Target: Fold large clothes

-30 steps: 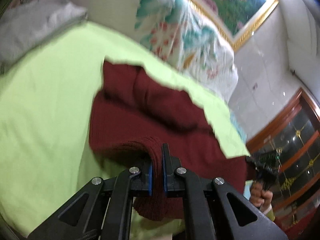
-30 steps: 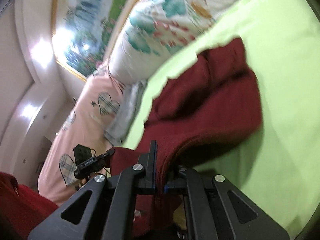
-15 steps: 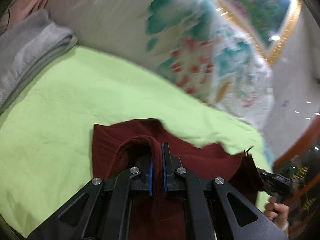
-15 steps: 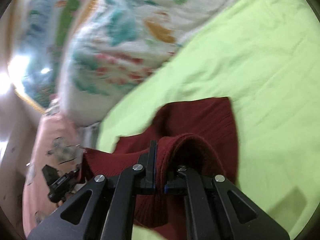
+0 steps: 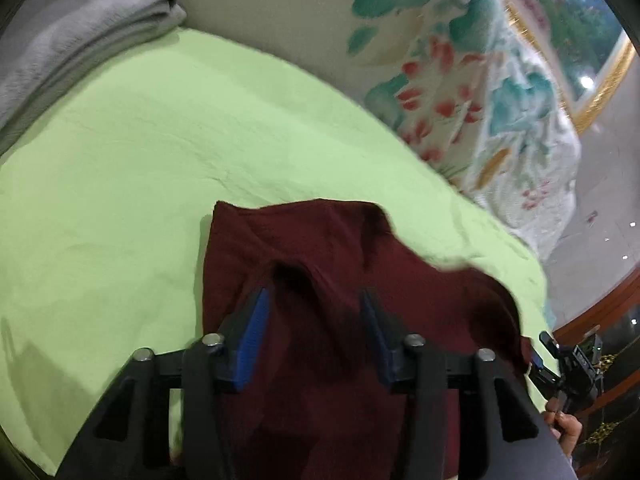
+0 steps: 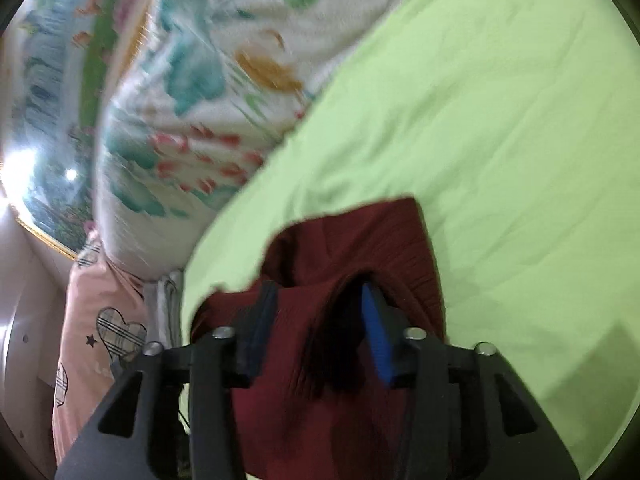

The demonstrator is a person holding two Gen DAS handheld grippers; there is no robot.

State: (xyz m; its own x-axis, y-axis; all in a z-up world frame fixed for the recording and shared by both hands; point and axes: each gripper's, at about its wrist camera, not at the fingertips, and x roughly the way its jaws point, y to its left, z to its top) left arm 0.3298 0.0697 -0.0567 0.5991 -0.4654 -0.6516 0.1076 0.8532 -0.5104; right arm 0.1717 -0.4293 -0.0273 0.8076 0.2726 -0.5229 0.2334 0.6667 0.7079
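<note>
Both tools: jaws are opening; half a second ago each was clenched on a ridge of the maroon garment, now the blue pads stand apart.
Left tool (image 5: 314, 326): released; a peak of the maroon sweater (image 5: 304, 248) stands between its fingers (image 5: 256, 320) without being pressed.
Right tool (image 6: 318, 322): released too; a fold of the sweater (image 6: 372, 236) sags loose between its pads (image 6: 374, 332).
Sweater, place: lying folded on the lime-green bed sheet (image 5: 120, 160), near the floral quilt (image 5: 460, 100); its far edge lies flat on the sheet.
Change in the sweater: a second ago it hung lifted and stretched between the two tools; now it is down on the bed, doubled over itself.
Change in view: both cameras sit closer over the sheet than before, and the quilt fills more of the top.
Other tool in left view: the right tool (image 5: 576, 364) and its hand (image 5: 566, 432) show at the right edge, small and cut off.
Hidden: the near part of the sweater is covered by the tool bodies in both views.
Hard to make out: the quilt pattern (image 6: 208, 92) is motion-blurred in the right view; the framed picture (image 5: 560, 20) is cropped.
Left edge: folded grey cloth (image 5: 80, 40) beside the sheet, partly out of frame.
</note>
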